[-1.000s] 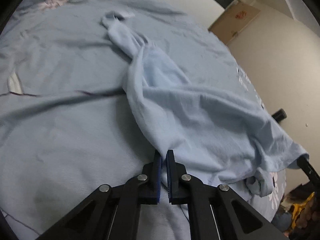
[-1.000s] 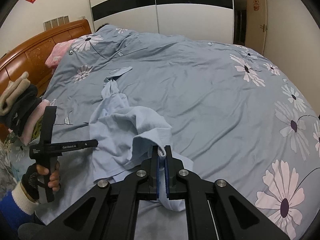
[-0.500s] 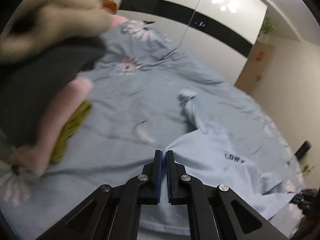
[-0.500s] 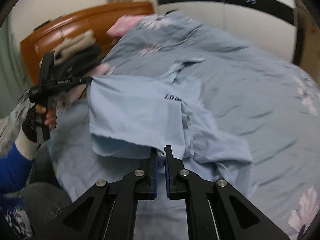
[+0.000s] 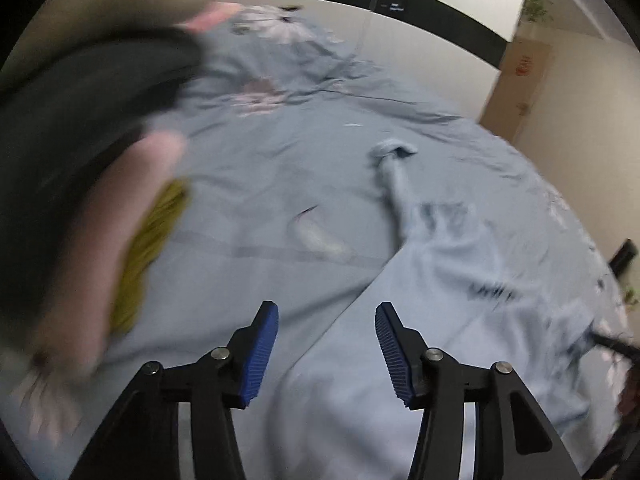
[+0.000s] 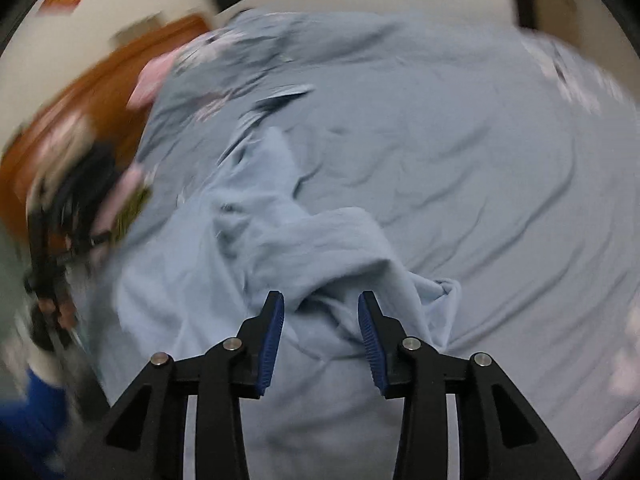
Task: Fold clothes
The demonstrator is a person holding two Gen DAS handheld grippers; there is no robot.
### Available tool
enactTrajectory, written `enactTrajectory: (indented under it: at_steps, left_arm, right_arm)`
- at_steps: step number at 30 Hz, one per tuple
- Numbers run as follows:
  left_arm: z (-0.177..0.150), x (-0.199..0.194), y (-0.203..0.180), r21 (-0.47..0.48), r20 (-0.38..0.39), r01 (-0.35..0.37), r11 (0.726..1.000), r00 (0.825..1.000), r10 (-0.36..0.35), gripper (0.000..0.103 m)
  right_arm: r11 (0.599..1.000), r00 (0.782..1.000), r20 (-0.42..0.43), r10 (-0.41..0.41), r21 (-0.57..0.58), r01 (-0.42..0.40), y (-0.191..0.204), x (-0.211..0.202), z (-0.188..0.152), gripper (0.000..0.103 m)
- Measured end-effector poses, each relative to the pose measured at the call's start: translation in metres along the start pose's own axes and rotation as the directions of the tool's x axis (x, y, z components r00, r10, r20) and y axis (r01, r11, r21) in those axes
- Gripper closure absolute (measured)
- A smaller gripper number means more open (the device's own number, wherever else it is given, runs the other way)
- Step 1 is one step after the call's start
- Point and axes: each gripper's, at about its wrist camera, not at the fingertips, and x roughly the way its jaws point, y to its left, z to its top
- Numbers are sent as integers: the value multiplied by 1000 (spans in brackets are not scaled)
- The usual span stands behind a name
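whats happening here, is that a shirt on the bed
Yes. A person with a gripper in each hand is folding a light blue shirt on a bed with a floral cover. Both the left gripper and the right gripper are opening, their blue fingers apart. The shirt lies loose and rumpled on the cover, one sleeve stretched away. Nothing is gripped. A blurred stack of clothes sits at the left.

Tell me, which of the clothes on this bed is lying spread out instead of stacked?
The light blue shirt, loose and rumpled on the bedcover. The dark, pink and yellow pieces sit piled together at the bed's edge.
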Motion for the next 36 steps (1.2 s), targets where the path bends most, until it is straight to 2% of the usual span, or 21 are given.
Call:
enactTrajectory:
  at_steps: [4,8,9,10,11,12,13,14,16,18,20,21,23,25,27,28,30,32,34,36]
  left_arm:
    - [48,81,-31,-1,-100,24,1000,995,-24,43]
    - [70,156,-38,-49,-222,-53,997,974,41,43]
    - [72,166,-37,-75,-235,-53,996,971,35,45]
    - [72,171,-34,-111,-235,-40,993,972,13,45]
    - [73,176,-31,-148,-234,-27,989,972,-9,45]
    - [73,182,-27,-184,-233,-14,983,972,-30,53]
    - [74,183,-25,-208,-225,4,978,973,-52,66]
    - [75,184,-24,-224,-230,29,974,970,-81,97]
    - [80,180,-28,-224,-227,47,973,969,-99,101]
    - [94,158,-34,-212,-156,78,974,981,-113,101]
    - [111,132,-40,-196,-70,113,974,989,-129,101]
    - [122,109,-42,-189,2,146,971,989,-148,101]
    - [136,66,-47,-141,109,171,975,982,-157,101]
    - [138,30,-49,-88,179,181,979,970,-164,101]
    - [119,-2,-45,-44,211,197,979,960,-184,101]
    - [106,-11,-41,-30,209,194,981,960,-184,101]
    - [70,-16,-30,-20,177,181,983,969,-174,101]
    - [26,-11,-9,-44,124,153,987,981,-147,101]
    - [-9,-6,10,-64,78,111,992,991,-106,101]
    - [-39,-9,20,-86,34,97,992,995,-95,101]
  right_arm:
    - [988,999,-6,34,154,-33,-10,23,8,63]
    - [950,998,17,65,303,-67,-24,33,15,63]
    - [936,997,23,75,342,-78,-28,34,16,64]
    - [922,996,22,84,376,-86,-32,35,17,65]
    - [915,996,23,83,396,-85,-34,36,18,74]
    - [913,997,23,72,402,-75,-35,36,20,89]
    - [910,998,24,61,408,-66,-36,36,22,96]
    - [910,998,28,54,410,-61,-35,37,24,99]
    - [915,998,41,46,400,-59,-32,37,32,101]
    - [923,997,60,42,380,-61,-24,34,46,101]
    - [936,991,133,22,345,-67,-13,12,70,101]
    - [946,982,189,11,317,-71,-8,-5,81,101]
    - [967,947,321,-6,245,-77,2,-48,99,101]
    - [982,898,439,-13,175,-71,10,-89,113,101]
    - [992,856,516,-11,114,-56,13,-123,111,101]
    - [994,857,515,-16,98,-41,9,-128,103,101]
    - [995,876,479,-48,98,2,-3,-125,82,101]
    - [991,914,394,-94,124,48,-24,-104,51,101]
    - [983,944,302,-134,163,88,-49,-82,19,101]
    - [966,952,236,-197,213,147,-74,-67,-10,101]
